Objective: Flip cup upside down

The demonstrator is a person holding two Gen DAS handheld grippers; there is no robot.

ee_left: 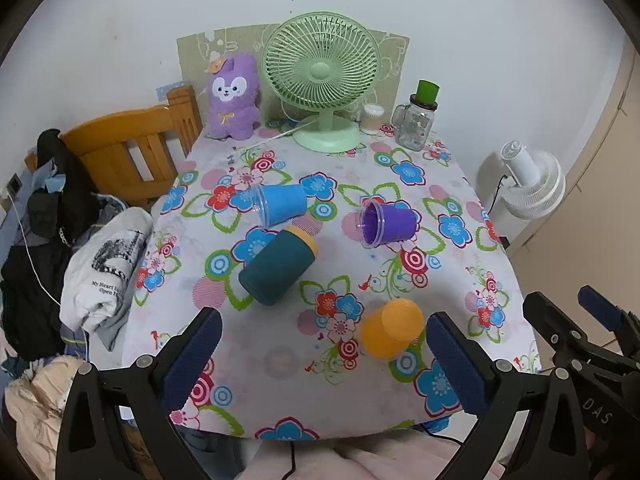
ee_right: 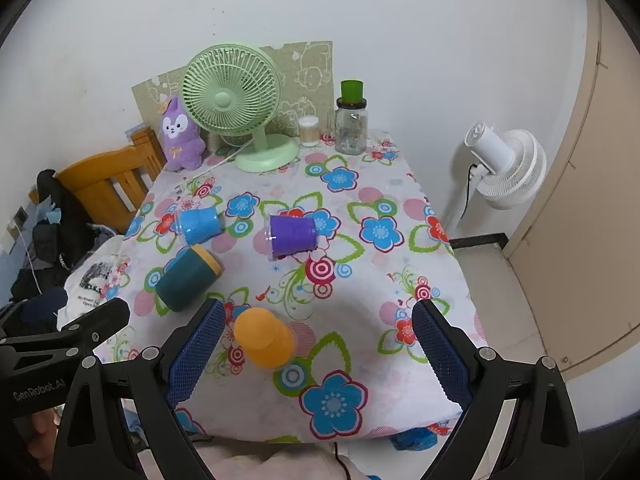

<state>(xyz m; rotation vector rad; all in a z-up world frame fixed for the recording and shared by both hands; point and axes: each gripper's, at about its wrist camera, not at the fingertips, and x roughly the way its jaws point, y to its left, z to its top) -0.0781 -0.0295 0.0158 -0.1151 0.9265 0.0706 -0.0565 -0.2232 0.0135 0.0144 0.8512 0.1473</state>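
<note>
The left tongs (ee_left: 324, 354) and the right tongs (ee_right: 318, 346) both hang spread wide and empty above the near edge of the flowered surface (ee_left: 280, 380). Closest to them stands the orange cup (ee_right: 264, 337), already base-up, mouth down on the cloth. Farther in, three cups lie on their sides: the dark teal cup (ee_left: 278, 266) with a yellow rim, the blue cup (ee_left: 280, 209) just behind it, and the purple cup (ee_left: 388, 224) apart to the right, its mouth facing left. One of these is likely the next to turn. A good move, I judge, is to come in across a lying cup's wall near the middle, squeeze gently so the thin plastic does not buckle or roll, lift it, rotate the mouth downward, and set it flat before letting go. The teal and blue cups nearly touch, so take the approach from the free side.
</note>
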